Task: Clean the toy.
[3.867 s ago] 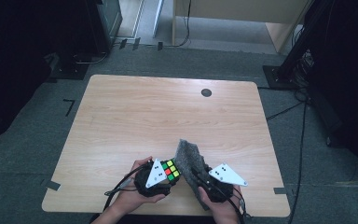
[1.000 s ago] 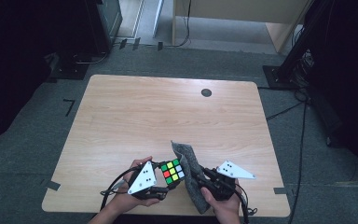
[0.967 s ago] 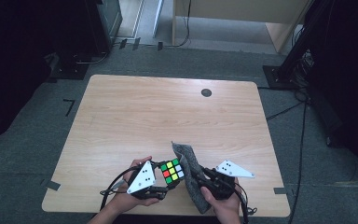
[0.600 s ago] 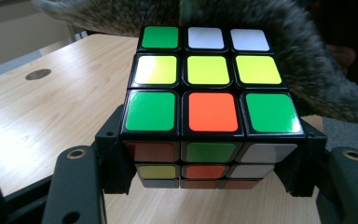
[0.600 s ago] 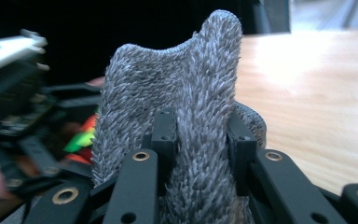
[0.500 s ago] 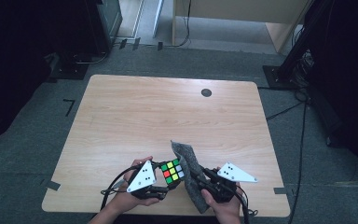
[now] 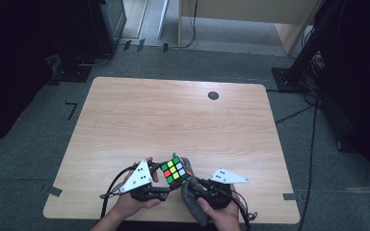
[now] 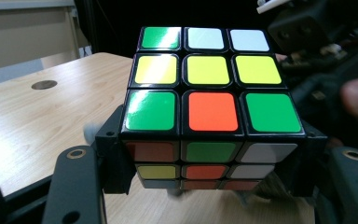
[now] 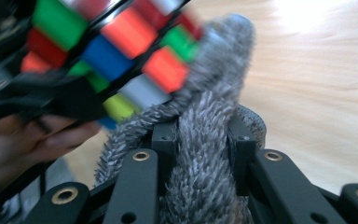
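left jaws: clamped on the puzzle cube (image 8: 212,109), one pad on each side face, cube sits square between them, top face up toward the camera in the left gripper view.
right jaws: pinched on a bunched fold of the grey fuzzy cloth (image 9: 205,154); the cloth fills the gap between the pads and stands up past them.
cloth contact: in the right gripper view the free end of the cloth lies against the cube's underside/side face; blurred there, so exact touch area is unclear.
left gripper (image 7: 166,185): held low over the near table edge, jaws pointing right and a bit away from the person, grey plate on top tilted up.
right gripper (image 7: 192,185): just beside the left one, jaws pointing left toward the cube, plate roughly flat, cable trailing off behind the wrist.
left hand (image 7: 132,202): wraps the gripper body from below, forearm entering from the bottom edge.
right hand (image 7: 219,211): wraps its gripper from below, wrist angled inward toward the cube.
cube position: raised off the table (image 7: 173,120), above the near edge, between both grippers, cloth under and to its right in the high view.
table: light wood, dark round grommet (image 7: 213,95) near the far edge, well apart from the hands.
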A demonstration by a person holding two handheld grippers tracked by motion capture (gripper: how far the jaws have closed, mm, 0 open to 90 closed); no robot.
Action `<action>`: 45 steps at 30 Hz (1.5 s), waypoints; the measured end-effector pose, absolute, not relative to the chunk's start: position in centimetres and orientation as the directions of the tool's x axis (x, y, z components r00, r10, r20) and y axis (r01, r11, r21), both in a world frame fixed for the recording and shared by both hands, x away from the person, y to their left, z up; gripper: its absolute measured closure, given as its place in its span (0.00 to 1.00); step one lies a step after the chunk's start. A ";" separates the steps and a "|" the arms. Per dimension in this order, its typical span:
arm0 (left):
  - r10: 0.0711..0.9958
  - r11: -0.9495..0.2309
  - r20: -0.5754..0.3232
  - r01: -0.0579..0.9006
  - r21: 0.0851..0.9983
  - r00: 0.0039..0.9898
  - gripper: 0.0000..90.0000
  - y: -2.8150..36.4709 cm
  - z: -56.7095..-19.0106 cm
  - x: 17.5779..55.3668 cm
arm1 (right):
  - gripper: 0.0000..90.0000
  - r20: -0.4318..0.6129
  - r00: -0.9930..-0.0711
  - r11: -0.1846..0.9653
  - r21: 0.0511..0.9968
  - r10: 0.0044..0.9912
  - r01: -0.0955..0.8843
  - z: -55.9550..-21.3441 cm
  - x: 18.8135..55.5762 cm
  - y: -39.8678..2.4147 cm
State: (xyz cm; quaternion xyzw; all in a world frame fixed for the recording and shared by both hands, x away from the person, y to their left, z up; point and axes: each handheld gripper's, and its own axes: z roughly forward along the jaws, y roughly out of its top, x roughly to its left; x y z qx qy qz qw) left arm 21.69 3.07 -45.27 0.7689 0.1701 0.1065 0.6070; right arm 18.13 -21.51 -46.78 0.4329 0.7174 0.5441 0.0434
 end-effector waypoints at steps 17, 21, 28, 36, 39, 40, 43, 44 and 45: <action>0.426 -0.189 -0.069 0.164 0.968 0.902 0.38 3.5 -45.3 22.2 | 0.81 0.442 -0.579 -0.073 0.832 0.685 0.550 -46.3 18.1 -23.0; 0.429 -0.194 -0.061 0.158 0.968 0.901 0.38 3.4 -45.3 22.1 | 0.80 0.437 -0.634 0.005 0.821 0.638 0.571 -46.9 18.0 -21.3; 0.436 -0.192 -0.061 0.159 0.968 0.898 0.38 3.6 -45.2 22.3 | 0.81 0.443 -0.583 -0.090 0.841 0.681 0.533 -46.2 18.2 -23.2; 0.435 -0.178 -0.078 0.170 0.969 0.897 0.38 3.7 -45.1 22.3 | 0.81 0.392 -0.698 0.060 0.848 0.599 0.527 -46.9 17.6 -20.6; 0.435 -0.175 -0.077 0.168 0.970 0.897 0.38 3.8 -45.1 22.3 | 0.81 0.305 -0.735 0.134 0.871 0.606 0.472 -46.8 17.2 -19.8; 0.435 -0.173 -0.079 0.170 0.970 0.897 0.38 3.9 -45.0 22.3 | 0.81 0.305 -0.726 0.118 0.876 0.616 0.468 -46.7 17.2 -20.1; 0.437 -0.175 -0.079 0.171 0.970 0.896 0.38 3.8 -45.1 22.4 | 0.82 0.322 -0.691 0.057 0.883 0.647 0.466 -46.6 17.6 -21.1; 0.436 -0.178 -0.079 0.172 0.969 0.896 0.38 3.8 -45.1 22.4 | 0.81 0.332 -0.669 0.029 0.883 0.664 0.468 -46.6 17.7 -21.6; 0.434 -0.181 -0.079 0.173 0.968 0.897 0.38 3.8 -45.2 22.4 | 0.81 0.338 -0.654 0.007 0.885 0.677 0.466 -46.6 17.9 -21.9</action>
